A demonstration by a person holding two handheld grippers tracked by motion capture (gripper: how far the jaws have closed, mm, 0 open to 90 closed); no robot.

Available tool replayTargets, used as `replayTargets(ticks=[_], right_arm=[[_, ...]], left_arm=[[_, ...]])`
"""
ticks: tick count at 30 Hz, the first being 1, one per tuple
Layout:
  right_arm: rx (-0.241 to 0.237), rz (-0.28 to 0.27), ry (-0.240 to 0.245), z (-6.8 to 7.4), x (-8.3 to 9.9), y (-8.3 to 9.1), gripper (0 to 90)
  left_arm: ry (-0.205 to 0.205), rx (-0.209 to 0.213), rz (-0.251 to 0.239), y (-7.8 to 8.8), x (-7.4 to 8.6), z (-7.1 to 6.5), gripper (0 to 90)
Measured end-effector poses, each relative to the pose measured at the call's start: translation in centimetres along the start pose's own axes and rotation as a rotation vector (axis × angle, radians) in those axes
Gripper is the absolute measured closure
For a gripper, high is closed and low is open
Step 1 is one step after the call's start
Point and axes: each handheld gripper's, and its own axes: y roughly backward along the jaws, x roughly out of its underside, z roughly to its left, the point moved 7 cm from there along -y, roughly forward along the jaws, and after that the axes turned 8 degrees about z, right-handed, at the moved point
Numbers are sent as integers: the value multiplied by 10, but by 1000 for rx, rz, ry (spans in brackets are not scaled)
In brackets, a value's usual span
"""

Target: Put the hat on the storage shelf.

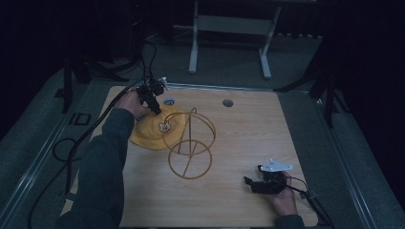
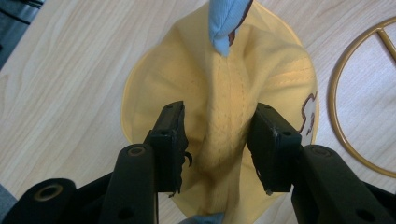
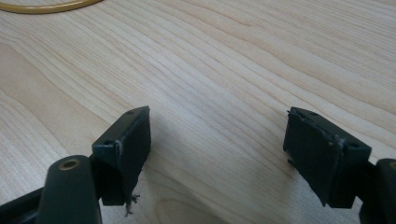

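Left gripper view: left claw straddles unlettered yellow hat.

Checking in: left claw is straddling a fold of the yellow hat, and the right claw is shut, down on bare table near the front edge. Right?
One thing is off: the right claw is open, not shut. The right gripper view shows its jaws wide apart over the bare table. The rest holds: the left claw straddles a raised fold of the yellow hat.

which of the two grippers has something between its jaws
The left gripper: its jaws straddle a raised fold of the yellow hat. The right gripper is open, with bare wooden table between its jaws.
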Motion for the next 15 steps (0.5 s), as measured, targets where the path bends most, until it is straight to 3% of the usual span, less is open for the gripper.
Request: replayTargets(ticks=[5, 9, 15], right_arm=[[0, 0, -1, 0, 0, 0, 231], [-1, 0, -2, 0, 0, 0, 231], [-1, 0, 0, 0, 0, 0, 231]], left_arm=[[-6, 15, 38, -5, -3, -1, 595], [-20, 37, 42, -6, -3, -4, 730], [-34, 51, 63, -5, 0, -6, 780]])
